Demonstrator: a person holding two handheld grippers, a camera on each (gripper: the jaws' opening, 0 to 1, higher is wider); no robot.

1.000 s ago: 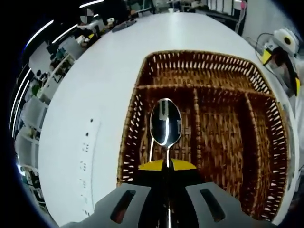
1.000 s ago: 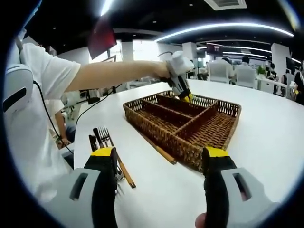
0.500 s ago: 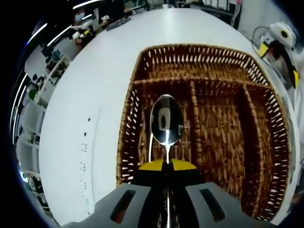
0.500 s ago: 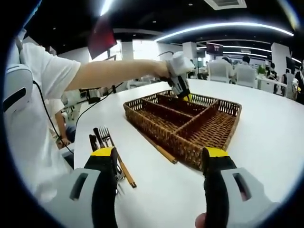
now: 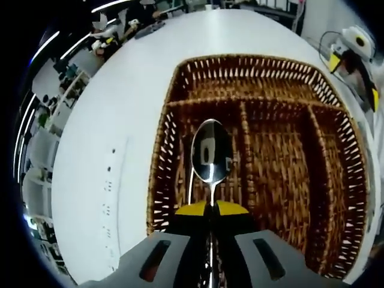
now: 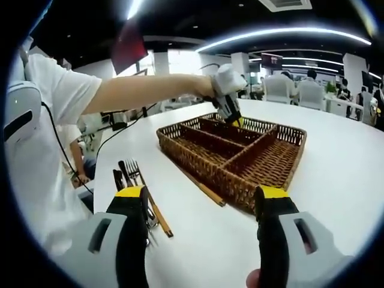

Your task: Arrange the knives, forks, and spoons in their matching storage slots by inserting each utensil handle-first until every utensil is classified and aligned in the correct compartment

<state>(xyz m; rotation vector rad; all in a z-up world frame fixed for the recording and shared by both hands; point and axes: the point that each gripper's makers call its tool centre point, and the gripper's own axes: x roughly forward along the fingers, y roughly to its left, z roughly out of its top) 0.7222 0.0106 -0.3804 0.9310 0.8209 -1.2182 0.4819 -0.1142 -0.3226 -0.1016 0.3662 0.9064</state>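
Note:
A shiny metal spoon [image 5: 210,157] sticks bowl-first out of my left gripper [image 5: 210,209], which is shut on its handle. It hangs over the left long slot of the brown wicker tray [image 5: 258,78]. In the right gripper view the same wicker tray [image 6: 267,159] lies on the white table, with my left gripper [image 6: 236,122] held by a person's arm over its far side. My right gripper [image 6: 201,195] stands open, nothing between its jaws. Forks [image 6: 132,172] and wooden-handled utensils [image 6: 157,216] lie on the table by its left jaw.
The tray has three long slots and one cross slot at its far end. A wooden-handled piece [image 6: 203,189] lies along the tray's near side. The person's white sleeve [image 6: 42,108] is at left. Chairs [image 6: 279,89] and seated people stand beyond the table.
The left gripper view has shifted slightly over the tray, with the spoon still gripped. The right gripper has not moved.

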